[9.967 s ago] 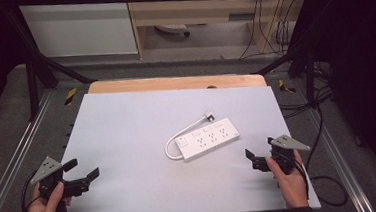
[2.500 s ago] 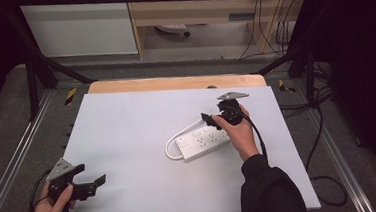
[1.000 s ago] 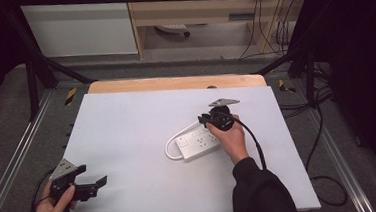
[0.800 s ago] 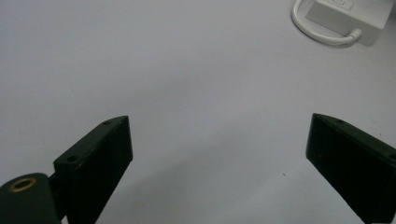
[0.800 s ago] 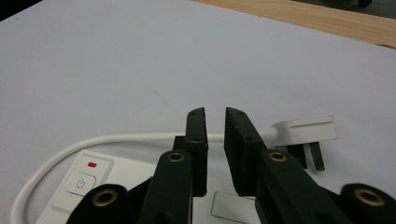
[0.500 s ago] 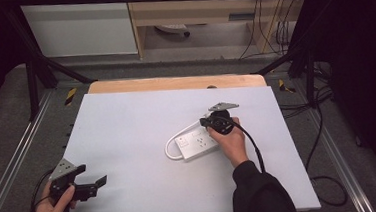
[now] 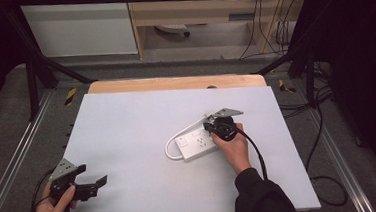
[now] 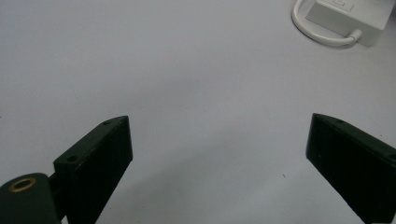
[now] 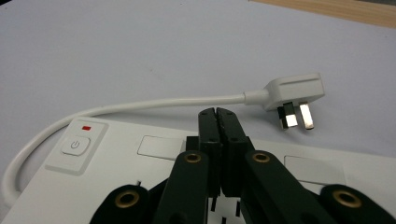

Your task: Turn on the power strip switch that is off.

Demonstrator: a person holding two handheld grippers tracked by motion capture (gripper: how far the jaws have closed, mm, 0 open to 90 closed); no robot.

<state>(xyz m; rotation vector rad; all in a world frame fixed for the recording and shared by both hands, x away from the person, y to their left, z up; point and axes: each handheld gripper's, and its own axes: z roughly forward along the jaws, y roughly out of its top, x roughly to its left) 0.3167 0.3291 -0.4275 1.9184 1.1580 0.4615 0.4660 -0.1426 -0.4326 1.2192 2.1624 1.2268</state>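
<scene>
A white power strip [image 7: 194, 144] lies right of the table's middle, its short cable [image 7: 172, 142] looping round its left end. In the right gripper view its power button [image 9: 77, 144] and red light are at the left, and the white plug [image 9: 294, 93] lies just beyond the strip. My right gripper [image 7: 210, 126] hovers over the strip's far edge; its jaws are pressed together with nothing between them [image 9: 218, 113]. My left gripper [image 7: 93, 175] is held at the front left corner, jaws wide apart over bare table [image 8: 219, 158]. The strip's end [image 8: 348, 18] shows far off in the left gripper view.
The pale grey table top [image 7: 127, 120] ends at a wooden strip [image 7: 174, 83] along its far edge. Metal rails run down both sides. Black cables [image 7: 326, 176] trail on the floor at the right. A white cabinet [image 7: 80, 23] stands beyond the table.
My right gripper went from the front right corner to the power strip, then crept left over its far edge and lowered. The left gripper shifted slightly toward the near edge.
</scene>
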